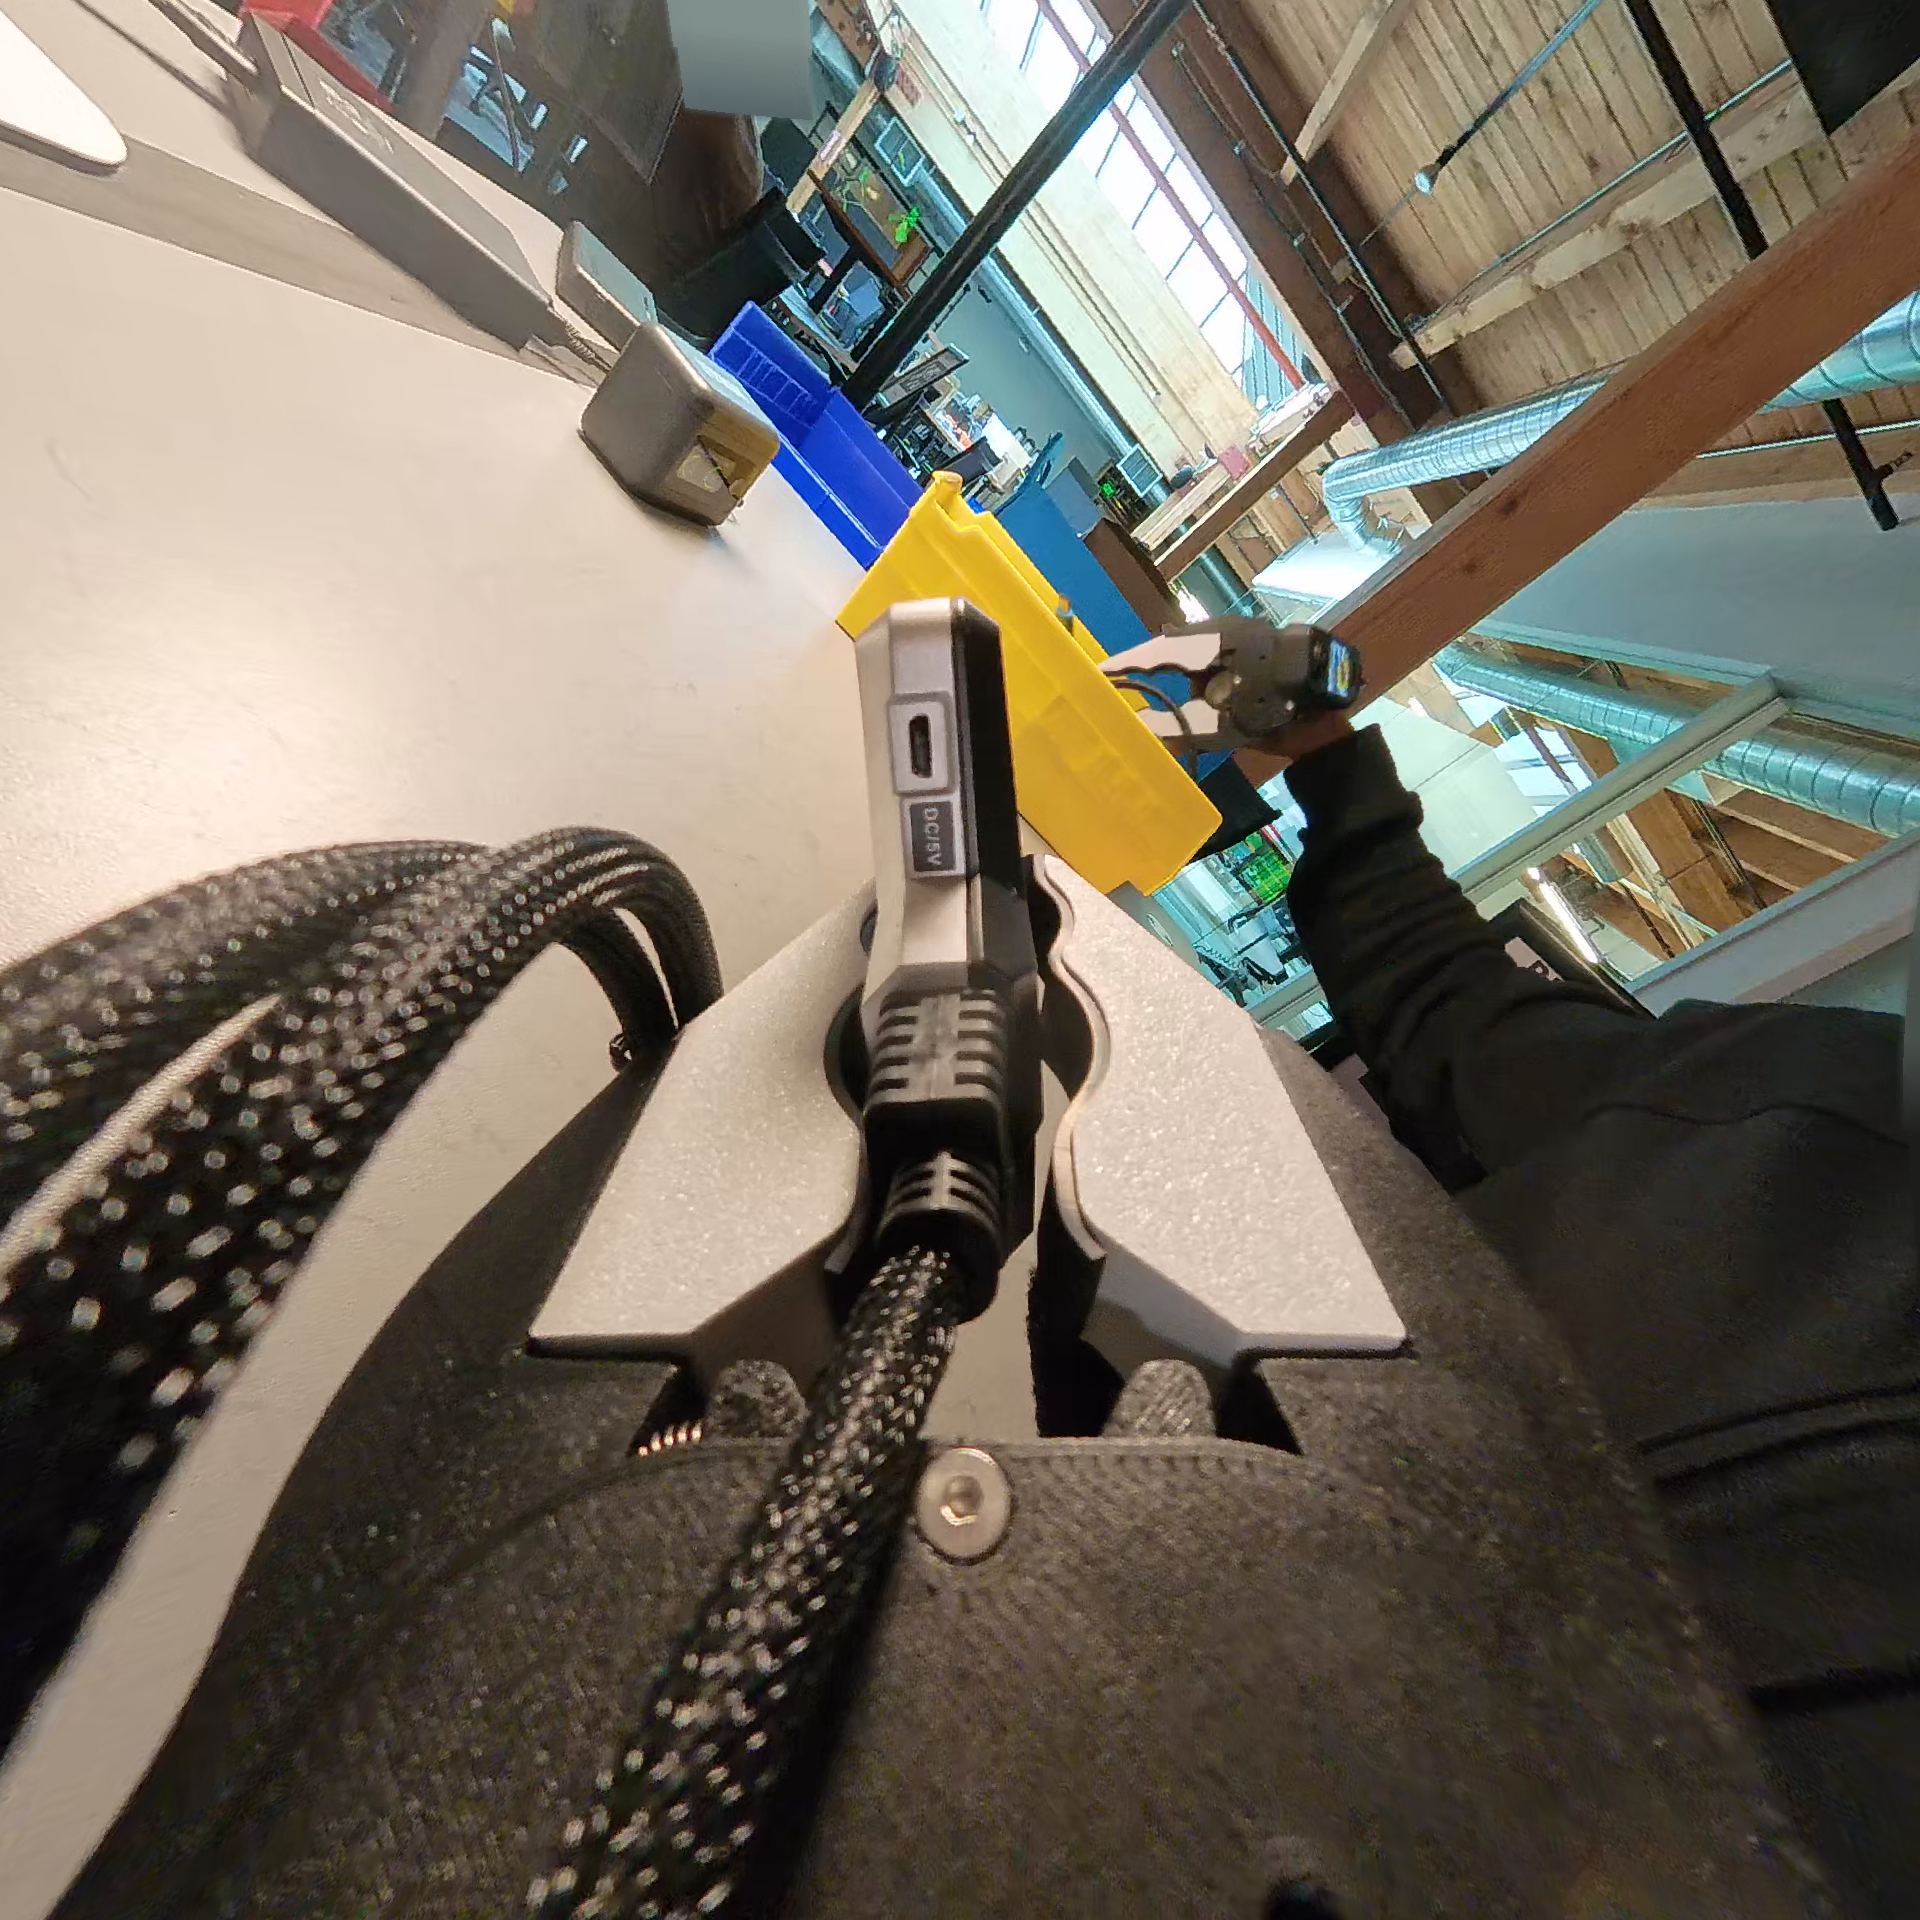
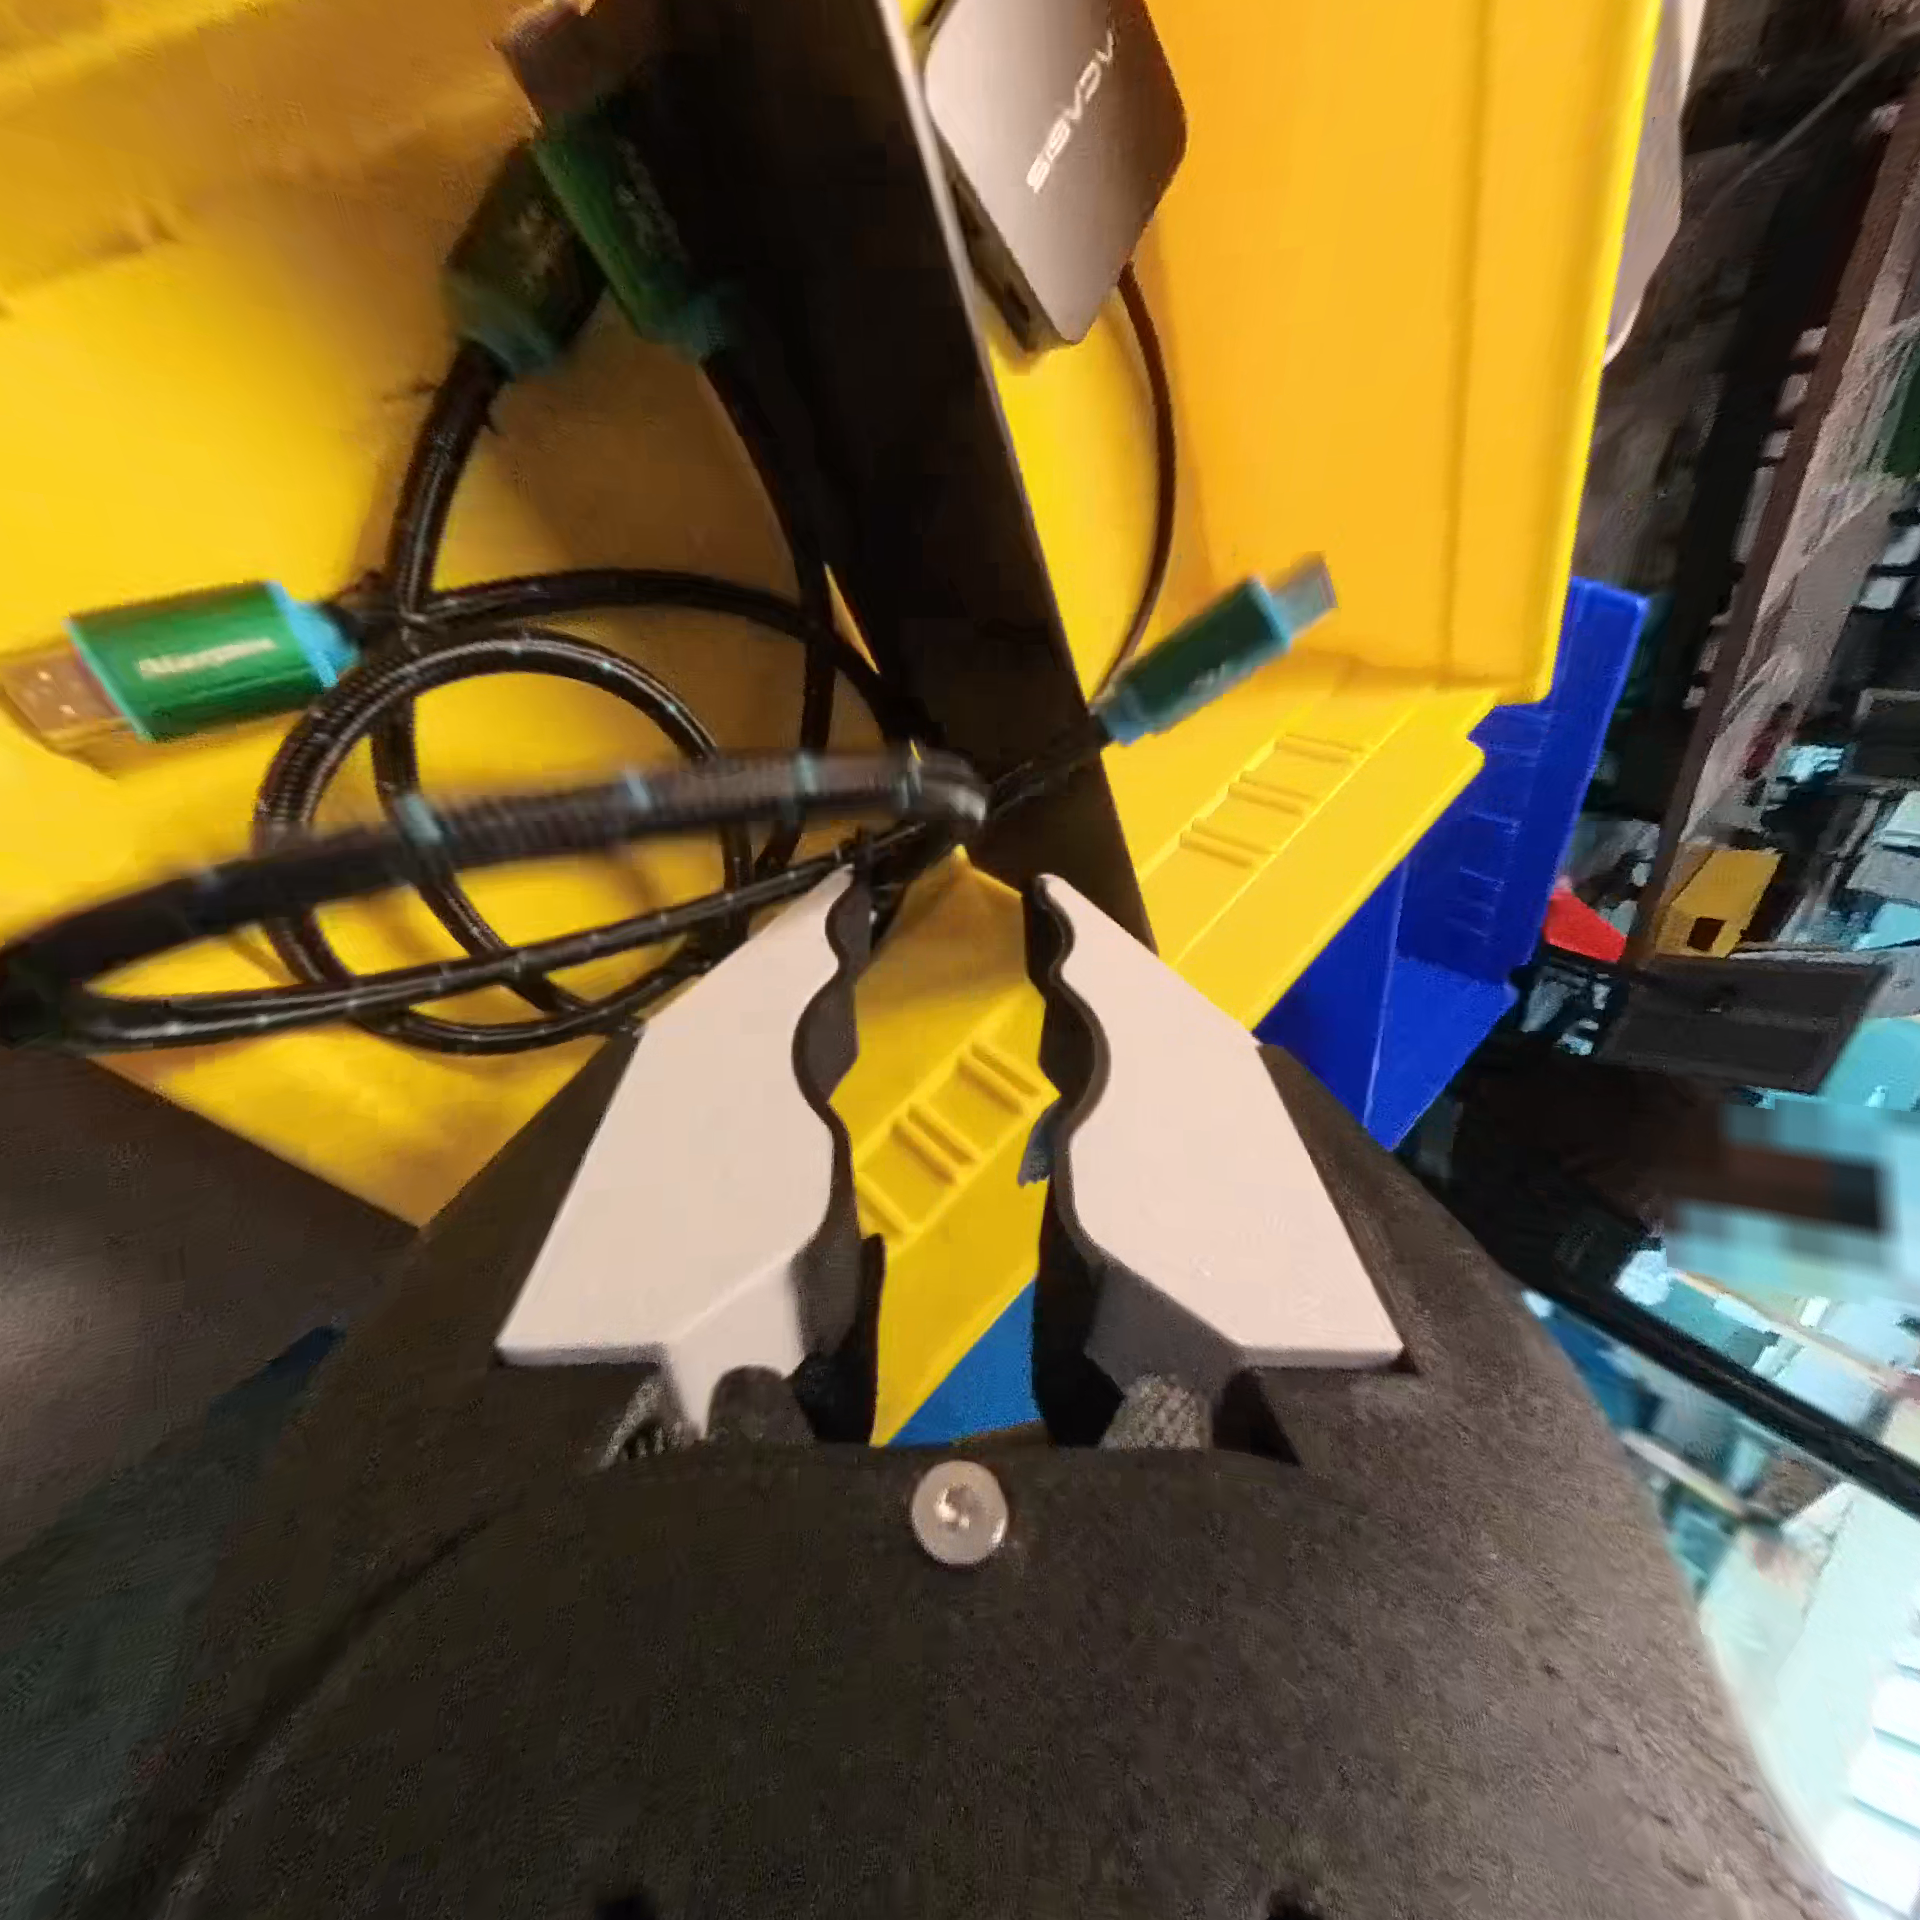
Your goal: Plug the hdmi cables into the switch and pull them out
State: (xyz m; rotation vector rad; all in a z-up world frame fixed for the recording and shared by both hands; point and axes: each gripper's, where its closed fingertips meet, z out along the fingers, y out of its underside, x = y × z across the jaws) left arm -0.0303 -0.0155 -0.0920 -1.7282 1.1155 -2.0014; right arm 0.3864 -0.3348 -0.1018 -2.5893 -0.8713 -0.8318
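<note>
One black braided HDMI cable (image 1: pixel 831 1475) plugged into the slim grey-and-black switch box (image 1: pixel 940 790), both clamped between the left gripper (image 1: pixel 951 997) jaws above the pale tabletop (image 1: pixel 312 540). Right gripper (image 2: pixel 945 914) jaws apart and empty over the yellow plastic bin (image 2: pixel 1351 416), near the green-ended cables (image 2: pixel 208 660) lying inside. Judged early: more plugging and all unplugging left.

Yellow bin (image 1: pixel 1049 717) beside blue bins (image 1: pixel 831 457), small grey box (image 1: pixel 670 426) on pale table (image 1: pixel 312 540), wooden beam (image 1: pixel 1621 426)
</note>
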